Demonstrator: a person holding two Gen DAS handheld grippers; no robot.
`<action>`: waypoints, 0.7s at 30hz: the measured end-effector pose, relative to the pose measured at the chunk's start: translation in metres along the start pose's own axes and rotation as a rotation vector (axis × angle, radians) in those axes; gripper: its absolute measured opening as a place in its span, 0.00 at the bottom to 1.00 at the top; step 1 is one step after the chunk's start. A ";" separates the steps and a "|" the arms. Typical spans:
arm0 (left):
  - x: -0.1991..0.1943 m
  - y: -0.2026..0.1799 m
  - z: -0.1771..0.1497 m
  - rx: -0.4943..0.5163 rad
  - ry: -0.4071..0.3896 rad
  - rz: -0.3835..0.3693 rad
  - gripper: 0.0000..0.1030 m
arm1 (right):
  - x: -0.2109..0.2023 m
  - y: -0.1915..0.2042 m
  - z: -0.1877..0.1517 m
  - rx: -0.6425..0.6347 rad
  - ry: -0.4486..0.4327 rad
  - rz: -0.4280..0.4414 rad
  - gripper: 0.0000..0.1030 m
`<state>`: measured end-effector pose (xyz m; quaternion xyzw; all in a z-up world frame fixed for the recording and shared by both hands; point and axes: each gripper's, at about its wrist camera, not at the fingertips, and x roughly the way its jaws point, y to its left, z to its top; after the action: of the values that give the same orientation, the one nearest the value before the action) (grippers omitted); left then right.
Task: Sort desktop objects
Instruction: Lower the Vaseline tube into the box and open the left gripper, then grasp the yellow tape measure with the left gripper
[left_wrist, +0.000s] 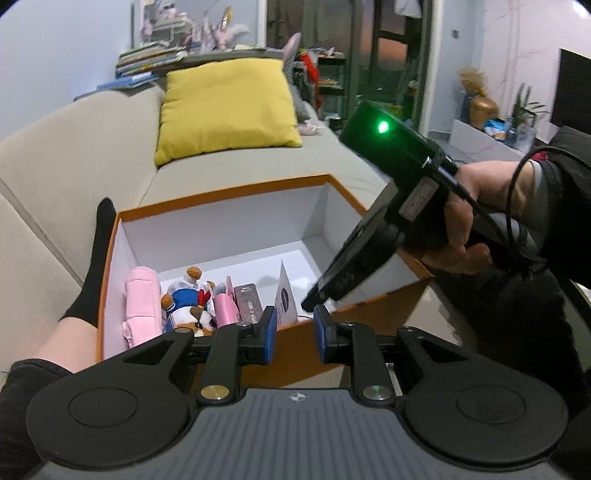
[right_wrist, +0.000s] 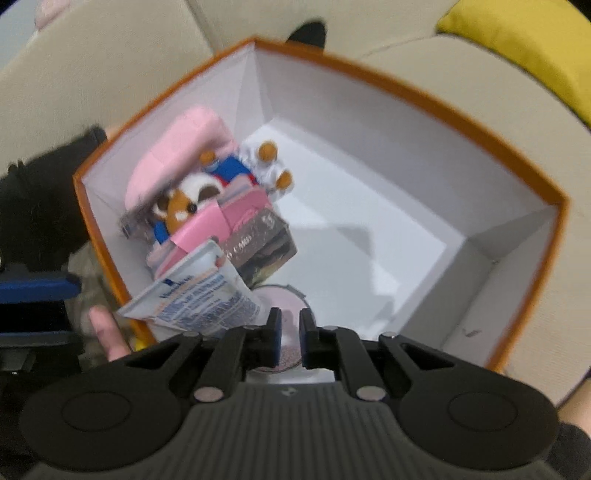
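An orange box with a white inside (left_wrist: 229, 229) (right_wrist: 406, 206) stands in front of the sofa. In it lie a pink plush (left_wrist: 142, 302) (right_wrist: 177, 147), a bear doll in blue and white (left_wrist: 188, 299) (right_wrist: 192, 199), a pink case (left_wrist: 225, 306) (right_wrist: 236, 214), a brown packet (left_wrist: 249, 301) (right_wrist: 262, 240) and a white-blue leaflet pack (left_wrist: 286, 295) (right_wrist: 199, 295). My left gripper (left_wrist: 294, 334) is open and empty at the box's near wall. My right gripper (right_wrist: 290, 341) reaches into the box from above, fingers narrowly apart over a round pink-lidded tin (right_wrist: 284, 306); whether they grip it is unclear.
A beige sofa (left_wrist: 74, 147) with a yellow cushion (left_wrist: 225, 107) stands behind the box. A leg in a black sock (left_wrist: 92, 273) lies left of the box. The right hand and its gripper body (left_wrist: 388, 192) hang over the box's right side.
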<state>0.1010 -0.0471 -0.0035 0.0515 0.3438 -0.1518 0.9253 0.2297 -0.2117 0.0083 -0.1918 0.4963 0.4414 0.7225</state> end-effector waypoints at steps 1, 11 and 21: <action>-0.006 -0.001 -0.002 0.014 -0.007 -0.008 0.24 | -0.008 0.001 -0.004 0.008 -0.030 -0.004 0.17; -0.025 -0.002 -0.028 0.089 0.052 0.008 0.24 | -0.080 0.036 -0.068 0.009 -0.263 -0.058 0.43; 0.007 0.016 -0.051 -0.081 0.167 -0.010 0.57 | -0.049 0.060 -0.127 0.140 -0.248 -0.111 0.61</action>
<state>0.0791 -0.0233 -0.0466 0.0247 0.4259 -0.1378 0.8939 0.1049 -0.2924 0.0062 -0.1118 0.4215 0.3855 0.8131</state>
